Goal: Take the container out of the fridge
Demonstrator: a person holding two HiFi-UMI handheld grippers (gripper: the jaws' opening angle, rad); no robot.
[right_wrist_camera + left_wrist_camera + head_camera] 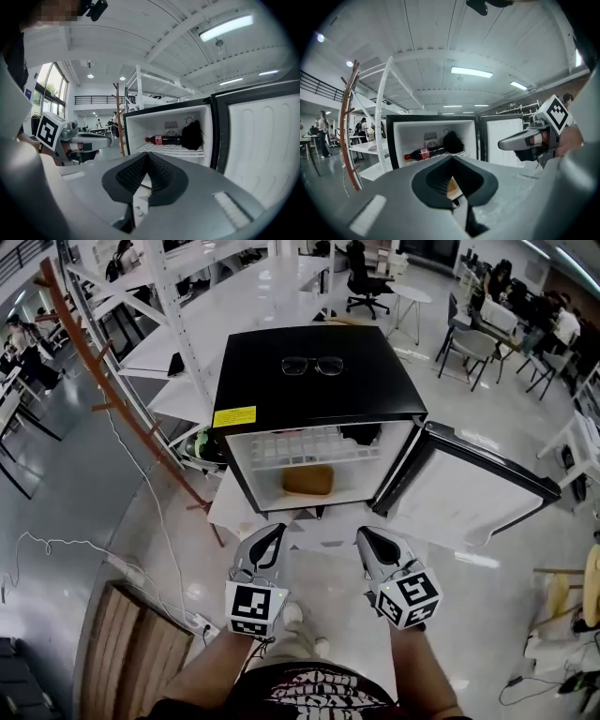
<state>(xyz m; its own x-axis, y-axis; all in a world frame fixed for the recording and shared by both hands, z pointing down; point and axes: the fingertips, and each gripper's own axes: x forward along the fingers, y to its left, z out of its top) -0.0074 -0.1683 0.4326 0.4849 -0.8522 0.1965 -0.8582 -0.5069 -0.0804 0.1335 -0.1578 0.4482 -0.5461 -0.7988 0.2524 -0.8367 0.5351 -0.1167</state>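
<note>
Nearest: left gripper point(273, 532) and right gripper point(367, 535), jaws pressed together on nothing, held side by side just in front of black, white-lined mini fridge point(309, 381), probably poised for reaching in. White-lined door point(469, 493) swung wide, clearing access. Amber rounded container point(307, 481) untouched on fridge floor, beneath white wire shelf point(300, 448).

Grey left gripper point(277, 530) and right gripper point(363, 534) are fitted with black ribbed pads point(129, 176) and black-and-white cubes point(251, 607); a dark printed shirt point(309, 692) is worn.
</note>
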